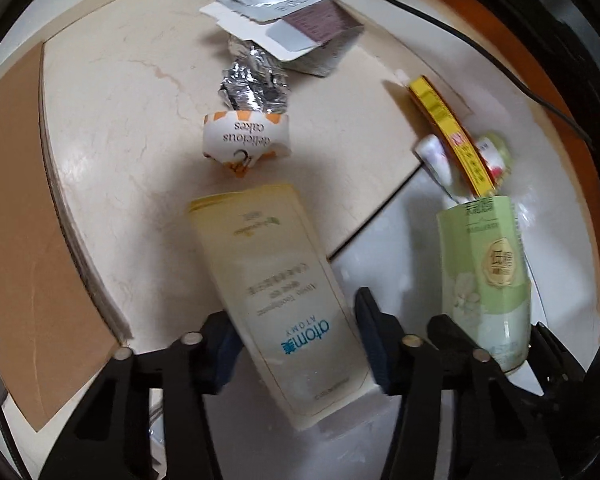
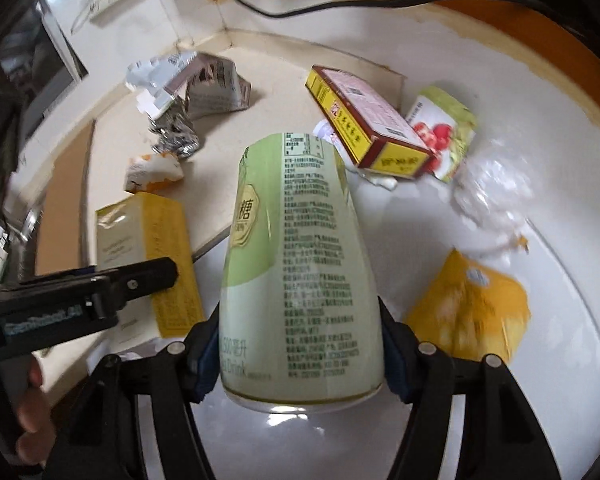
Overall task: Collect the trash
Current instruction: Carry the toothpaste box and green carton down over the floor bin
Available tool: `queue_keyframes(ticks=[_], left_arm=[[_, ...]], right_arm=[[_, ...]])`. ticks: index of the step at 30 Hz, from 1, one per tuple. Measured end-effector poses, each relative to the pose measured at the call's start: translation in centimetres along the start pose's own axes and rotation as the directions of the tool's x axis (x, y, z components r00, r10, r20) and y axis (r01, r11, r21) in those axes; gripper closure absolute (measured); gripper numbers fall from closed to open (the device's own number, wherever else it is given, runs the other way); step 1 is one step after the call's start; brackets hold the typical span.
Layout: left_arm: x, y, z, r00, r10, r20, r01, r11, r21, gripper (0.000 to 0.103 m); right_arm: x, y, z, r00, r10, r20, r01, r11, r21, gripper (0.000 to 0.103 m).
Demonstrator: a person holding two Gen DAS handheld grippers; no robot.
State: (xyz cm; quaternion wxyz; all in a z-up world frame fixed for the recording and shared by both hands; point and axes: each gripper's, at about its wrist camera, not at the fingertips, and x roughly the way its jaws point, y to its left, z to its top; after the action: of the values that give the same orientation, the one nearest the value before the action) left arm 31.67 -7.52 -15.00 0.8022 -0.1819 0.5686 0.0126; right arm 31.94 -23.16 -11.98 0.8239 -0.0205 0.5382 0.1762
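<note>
Left gripper (image 1: pixel 296 344): closed on pale yellow carton (image 1: pixel 276 300), pads on both broad flanks, long axis running forward and away from wrist, slightly tilted. Right gripper (image 2: pixel 296 348): closed on green drink can (image 2: pixel 296 264), can's long axis likewise pointing forward along fingers, base toward camera. Both loads held over edge where beige countertop (image 1: pixel 120 120) meets white bin (image 2: pixel 500 60); right load lies further over bin, left load straddles rim line.

Bin contents visible: red-and-yellow box (image 2: pixel 364 120), green fruit pouch (image 2: pixel 444 136), crumpled clear plastic (image 2: pixel 492 192), orange carton (image 2: pixel 472 312). 4 items, loosely piled, some touching.

Remaining on countertop, ahead of left gripper: cake wrapper (image 1: pixel 244 140), crumpled foil (image 1: pixel 256 84), torn grey carton (image 1: pixel 276 12). Black cable (image 2: pixel 340 4) along far rim, apart from trash.

Judgement: right gripper nearer to release point; release over bin plausible for both. Countertop items fall to left gripper, being directly ahead of it.
</note>
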Motion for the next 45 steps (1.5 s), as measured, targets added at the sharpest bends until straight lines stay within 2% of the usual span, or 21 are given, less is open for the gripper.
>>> queue_keyframes(ticks=[7,15,27,36,45], left_arm=[[-4.2,0.8,-2.9,0.999,-0.034,0.029,0.03,0.994,0.102,0.059],[-9.5,1.3,-7.7,0.996,-0.066,0.066,0.052,0.98,0.192,0.059],[-16.4,1.1,-17.2,0.989,-0.078,0.124,0.034,0.945,0.324,0.059],[-17.8,1.7,-22.9,0.987,-0.068,0.147,0.001,0.911,0.413,0.059],[-16.3,4.6,-27.0,0.992,-0.052,0.114,-0.001,0.907,0.422,0.059]], right_arm=[[-4.5,0.6,-4.2,0.997,0.038,0.066,-0.043,0.996,0.075,0.038],[-8.2,2.3,-10.5,0.995,0.06,0.084,-0.07,0.989,0.129,0.038],[-14.0,5.6,-19.2,0.987,0.1,0.127,-0.118,0.983,0.14,0.038],[-16.3,8.4,-23.7,0.984,0.116,0.136,-0.124,0.991,0.058,0.037],[-14.9,11.4,-27.3,0.985,0.138,0.102,-0.136,0.99,-0.032,0.037]])
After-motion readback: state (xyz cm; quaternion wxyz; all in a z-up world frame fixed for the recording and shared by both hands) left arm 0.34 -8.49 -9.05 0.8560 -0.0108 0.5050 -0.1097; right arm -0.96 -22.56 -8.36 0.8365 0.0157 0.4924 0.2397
